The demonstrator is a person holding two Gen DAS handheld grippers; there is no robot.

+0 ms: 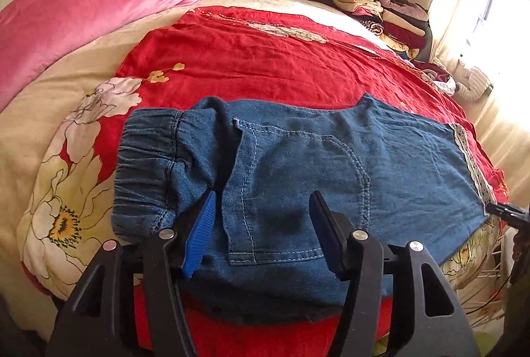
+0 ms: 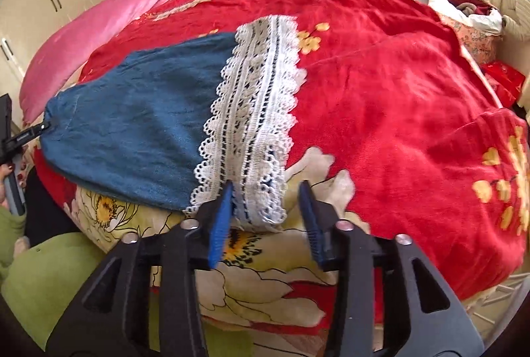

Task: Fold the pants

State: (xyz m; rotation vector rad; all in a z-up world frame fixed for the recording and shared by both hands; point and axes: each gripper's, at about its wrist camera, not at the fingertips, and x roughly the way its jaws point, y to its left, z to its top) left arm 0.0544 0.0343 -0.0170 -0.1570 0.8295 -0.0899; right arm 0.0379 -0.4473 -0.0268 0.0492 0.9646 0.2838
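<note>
Both grippers gape unloaded: left gripper (image 1: 261,208) straddling the seat of the pants (image 1: 298,165), right gripper (image 2: 266,194) around the lace hem (image 2: 255,112). Denim lies flat, centre frame, on the bed (image 1: 265,59); next comes pinching both ends.

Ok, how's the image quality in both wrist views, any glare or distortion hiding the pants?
Left wrist: window blown out at right, pants sharp, gripper shadow on the denim. Right wrist: even light, lace hem crisp. Both bend strongly at the edges.
</note>
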